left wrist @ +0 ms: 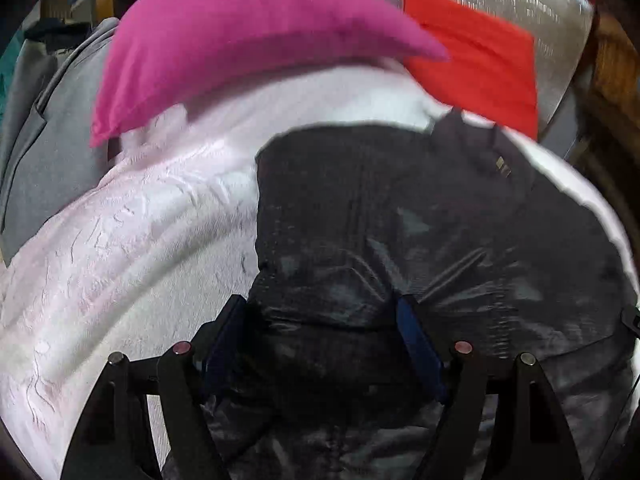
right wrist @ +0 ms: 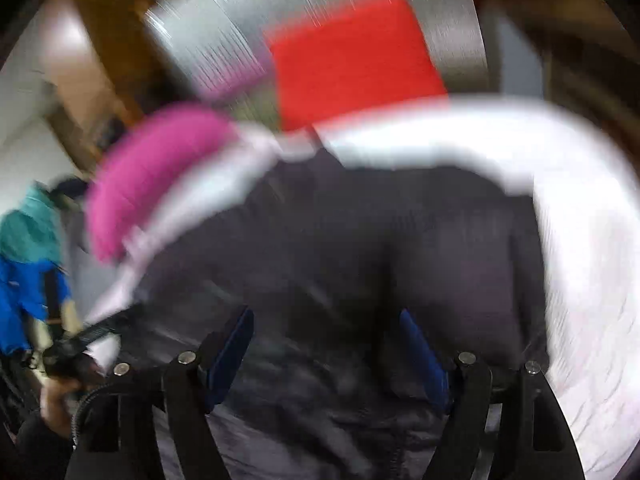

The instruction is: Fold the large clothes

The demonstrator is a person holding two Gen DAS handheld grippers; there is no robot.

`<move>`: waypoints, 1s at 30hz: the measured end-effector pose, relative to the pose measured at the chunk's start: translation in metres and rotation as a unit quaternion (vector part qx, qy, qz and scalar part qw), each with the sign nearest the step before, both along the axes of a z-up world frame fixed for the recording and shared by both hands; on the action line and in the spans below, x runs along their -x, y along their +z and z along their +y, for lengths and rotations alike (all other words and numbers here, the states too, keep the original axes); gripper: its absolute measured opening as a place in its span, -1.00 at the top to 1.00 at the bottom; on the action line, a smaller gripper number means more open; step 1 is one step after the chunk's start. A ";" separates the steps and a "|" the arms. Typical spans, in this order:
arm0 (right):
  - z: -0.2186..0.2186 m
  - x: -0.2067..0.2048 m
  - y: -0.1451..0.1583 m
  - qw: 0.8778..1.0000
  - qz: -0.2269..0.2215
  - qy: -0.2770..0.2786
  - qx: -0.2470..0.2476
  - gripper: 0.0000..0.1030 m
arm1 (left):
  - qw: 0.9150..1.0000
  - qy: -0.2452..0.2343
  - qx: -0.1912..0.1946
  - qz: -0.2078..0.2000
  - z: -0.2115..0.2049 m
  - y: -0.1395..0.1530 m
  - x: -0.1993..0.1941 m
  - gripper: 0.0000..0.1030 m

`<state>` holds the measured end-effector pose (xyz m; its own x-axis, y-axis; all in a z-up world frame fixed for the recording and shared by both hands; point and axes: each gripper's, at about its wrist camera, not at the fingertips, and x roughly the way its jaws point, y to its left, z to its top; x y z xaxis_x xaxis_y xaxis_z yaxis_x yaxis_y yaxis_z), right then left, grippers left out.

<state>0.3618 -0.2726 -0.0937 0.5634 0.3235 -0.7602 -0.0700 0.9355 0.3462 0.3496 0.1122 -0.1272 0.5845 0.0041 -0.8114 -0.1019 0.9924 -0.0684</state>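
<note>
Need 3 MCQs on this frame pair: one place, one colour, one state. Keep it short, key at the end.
1. Where does the dark jacket lie?
A. on the pale bedspread
B. on a wooden floor
C. on a hanger

2. What colours are the two pillows behind it?
A. blue and green
B. pink and red
C. both white

3. How does the left claw stand?
A. shut on a pillow
B. out of view
C. open, fingers spread over the jacket

Key: 1 A, bedspread shows along the jacket's sides in both views. 2 B, one pink and one red pillow lie at the head of the bed. 3 C, a wide gap shows between the blue pads, nothing pinched; the right claw looks the same.
</note>
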 end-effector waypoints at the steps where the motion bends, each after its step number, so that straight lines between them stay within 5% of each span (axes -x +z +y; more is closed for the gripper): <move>1: -0.001 0.002 -0.002 1.000 -0.013 0.003 0.003 -0.52 | 1.000 -0.002 -0.004 -0.003 0.000 0.001 0.000 -0.57; 7: -0.013 0.007 0.042 0.997 -0.077 -0.005 -0.016 -0.52 | 0.996 0.029 0.047 -0.071 0.040 0.038 -0.001 -0.56; 12: -0.001 -0.012 0.043 0.996 -0.084 0.014 -0.016 -0.53 | 0.981 0.082 0.176 -0.022 0.098 0.026 -0.041 -0.53; 16: 0.008 -0.014 0.002 0.999 -0.035 0.035 0.013 -0.53 | 0.973 0.066 0.220 0.015 0.099 0.014 -0.070 -0.52; 20: 0.014 -0.012 -0.008 0.997 -0.043 0.051 0.040 -0.53 | 0.967 0.080 0.236 0.053 0.099 -0.008 -0.099 -0.51; 23: 0.013 -0.014 -0.011 0.997 -0.043 0.058 0.037 -0.53 | 0.962 0.081 0.257 0.044 0.099 -0.010 -0.104 0.46; 25: 0.013 -0.014 -0.014 0.996 -0.048 0.062 0.042 -0.54 | 0.969 0.065 0.238 0.031 0.092 -0.003 -0.105 0.73; 30: 0.015 -0.010 -0.017 0.995 -0.057 0.063 0.052 -0.54 | 0.993 0.024 0.115 -0.012 0.065 0.008 -0.100 0.77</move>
<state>0.3719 -0.2577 -0.1103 0.6086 0.3202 -0.7260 -0.2218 0.9471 0.2318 0.4501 0.1775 -0.1190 0.6079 -0.1510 -0.7795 -0.1451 0.9441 -0.2960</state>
